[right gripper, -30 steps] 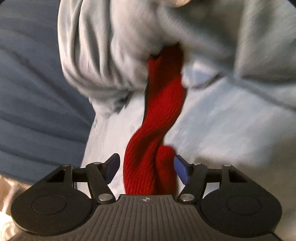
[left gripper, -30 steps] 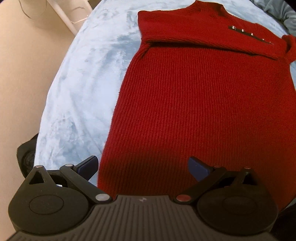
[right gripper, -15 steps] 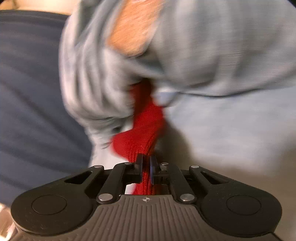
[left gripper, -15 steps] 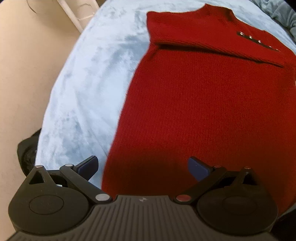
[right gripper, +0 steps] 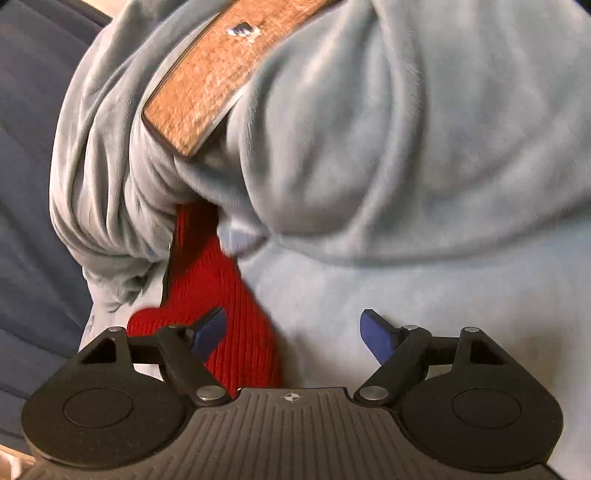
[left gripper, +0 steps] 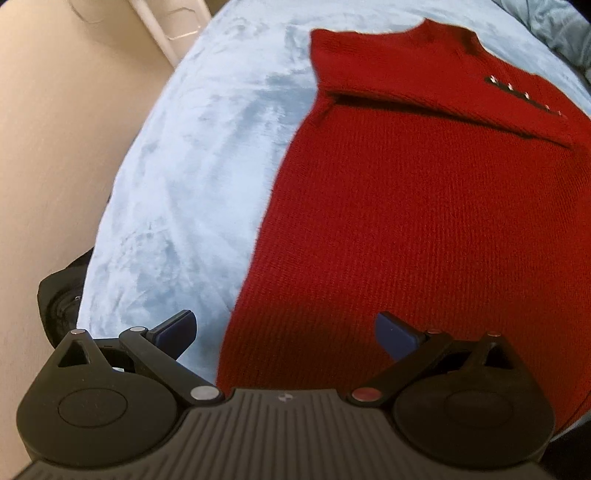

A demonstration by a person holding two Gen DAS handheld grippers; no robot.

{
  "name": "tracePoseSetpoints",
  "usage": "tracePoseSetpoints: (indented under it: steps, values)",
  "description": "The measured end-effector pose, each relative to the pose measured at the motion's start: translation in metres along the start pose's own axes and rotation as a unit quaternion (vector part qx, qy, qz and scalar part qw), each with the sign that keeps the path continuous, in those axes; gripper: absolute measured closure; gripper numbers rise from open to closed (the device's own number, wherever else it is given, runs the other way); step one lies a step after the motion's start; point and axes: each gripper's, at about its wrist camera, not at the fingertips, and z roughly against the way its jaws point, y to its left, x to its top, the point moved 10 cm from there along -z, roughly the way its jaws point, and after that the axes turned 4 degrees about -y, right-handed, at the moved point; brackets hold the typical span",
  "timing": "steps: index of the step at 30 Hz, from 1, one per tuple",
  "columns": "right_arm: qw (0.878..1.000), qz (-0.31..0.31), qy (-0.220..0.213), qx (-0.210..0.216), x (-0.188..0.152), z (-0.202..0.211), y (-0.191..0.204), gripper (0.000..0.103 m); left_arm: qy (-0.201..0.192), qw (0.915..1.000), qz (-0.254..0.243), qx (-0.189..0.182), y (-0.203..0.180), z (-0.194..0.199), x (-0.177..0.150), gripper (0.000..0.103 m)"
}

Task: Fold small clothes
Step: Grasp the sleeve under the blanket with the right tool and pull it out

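A red knit sweater (left gripper: 424, 206) lies flat on a light blue blanket (left gripper: 192, 177), neck at the far end, one sleeve folded across the chest. My left gripper (left gripper: 286, 330) is open and empty, hovering over the sweater's near left hem. In the right wrist view a red sleeve (right gripper: 221, 295) runs out from under bunched blanket folds (right gripper: 332, 166). My right gripper (right gripper: 293, 332) is open; the sleeve end lies by its left finger (right gripper: 208, 326), not clamped.
A beige wall (left gripper: 55, 147) and a white pole (left gripper: 159, 29) stand left of the blanket. A dark object (left gripper: 59, 291) sits at the blanket's near left edge. A wooden board edge (right gripper: 221, 70) shows through the folds. Dark blue fabric (right gripper: 26, 184) lies at left.
My right gripper closed on the red sleeve half a second ago and has now opened, letting it go. The left gripper drifted left over the sweater hem, staying open.
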Motion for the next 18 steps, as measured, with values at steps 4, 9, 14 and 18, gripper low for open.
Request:
tracePoseSetpoints:
  steps: [4,9,14,18]
  values:
    - [0.996,-0.016,0.072,0.051,0.004,-0.052,0.022,0.022,0.004,0.9999,-0.016,0.005,-0.012,-0.002,-0.001,0.0]
    - [0.995,0.037,0.07,0.054,-0.005,-0.089,0.049,0.016,0.007,0.9996,-0.023,0.015,-0.015,-0.004,0.001,0.0]
    - [0.988,0.009,0.067,0.138,-0.004,-0.075,0.066,0.088,0.008,0.9996,-0.02,0.016,-0.012,-0.011,0.006,0.0]
    - [0.991,-0.038,-0.006,0.126,0.026,-0.025,0.061,0.088,0.013,0.9998,-0.012,0.003,-0.009,-0.018,0.005,0.0]
